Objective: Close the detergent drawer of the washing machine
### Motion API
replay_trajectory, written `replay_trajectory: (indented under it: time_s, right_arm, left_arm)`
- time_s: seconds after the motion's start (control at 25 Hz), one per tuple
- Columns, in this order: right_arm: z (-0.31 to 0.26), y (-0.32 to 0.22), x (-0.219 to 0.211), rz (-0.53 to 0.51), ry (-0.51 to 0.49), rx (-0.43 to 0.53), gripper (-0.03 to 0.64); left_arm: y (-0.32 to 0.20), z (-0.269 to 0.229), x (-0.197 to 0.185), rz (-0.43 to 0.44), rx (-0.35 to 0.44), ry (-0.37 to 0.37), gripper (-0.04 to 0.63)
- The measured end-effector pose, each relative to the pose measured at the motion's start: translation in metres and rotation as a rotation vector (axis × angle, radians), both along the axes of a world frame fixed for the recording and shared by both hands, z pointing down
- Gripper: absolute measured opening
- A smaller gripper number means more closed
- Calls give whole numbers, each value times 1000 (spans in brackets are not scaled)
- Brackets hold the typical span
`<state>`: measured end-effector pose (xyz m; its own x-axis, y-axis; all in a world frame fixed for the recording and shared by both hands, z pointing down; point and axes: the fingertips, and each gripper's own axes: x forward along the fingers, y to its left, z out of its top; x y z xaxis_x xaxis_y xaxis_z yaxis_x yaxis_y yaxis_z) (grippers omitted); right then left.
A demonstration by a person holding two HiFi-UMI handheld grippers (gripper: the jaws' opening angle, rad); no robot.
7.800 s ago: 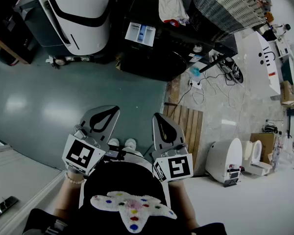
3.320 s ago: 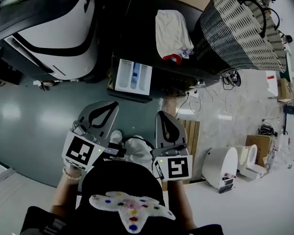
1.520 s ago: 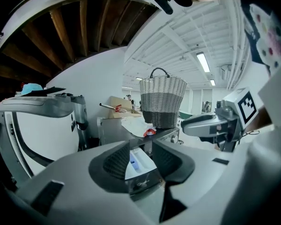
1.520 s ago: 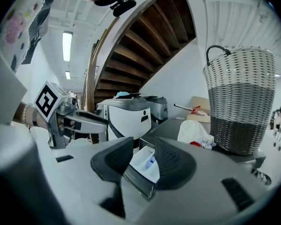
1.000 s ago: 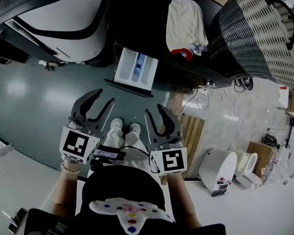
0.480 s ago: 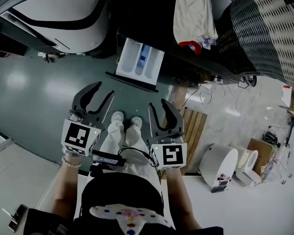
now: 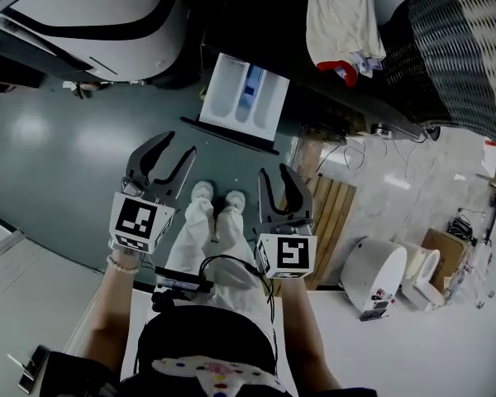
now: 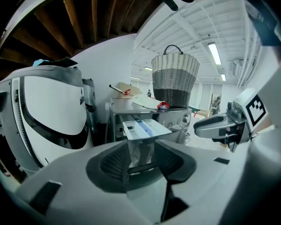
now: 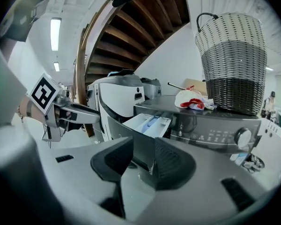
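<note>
Now we are opening the empty left gripper [image 7: 182, 144] and holding the right gripper [image 7: 275, 172] spread, the white plastic detergent drawer [image 7: 244, 89] jutting out beyond both fingertips.

Detergent drawer [image 7: 244, 89] sticks out open from washer [image 7: 240, 15] w/ cloth [image 7: 343, 15] & basket [image 7: 463, 48] on top.

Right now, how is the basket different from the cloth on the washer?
The basket stands tall and upright; the cloth lies low and crumpled. The basket is woven, pale above and dark below; the cloth is soft white with a red bit. Both sit on the washer top.
</note>
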<state>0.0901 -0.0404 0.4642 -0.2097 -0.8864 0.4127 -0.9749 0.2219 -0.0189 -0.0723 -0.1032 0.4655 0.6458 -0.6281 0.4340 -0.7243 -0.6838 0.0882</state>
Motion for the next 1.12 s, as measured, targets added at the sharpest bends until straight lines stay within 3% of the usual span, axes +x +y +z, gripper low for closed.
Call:
replay_trajectory:
  time_s: [0.56,1.12]
  right_arm:
    - [66,-10,9,85,-9,-88,129]
    - [76,-16,3,106,-26,-83,143]
  left_arm:
    - [-23,53,2,-12,-9,-37,179]
    - [-31,68,4,-39,-18,-22,167]
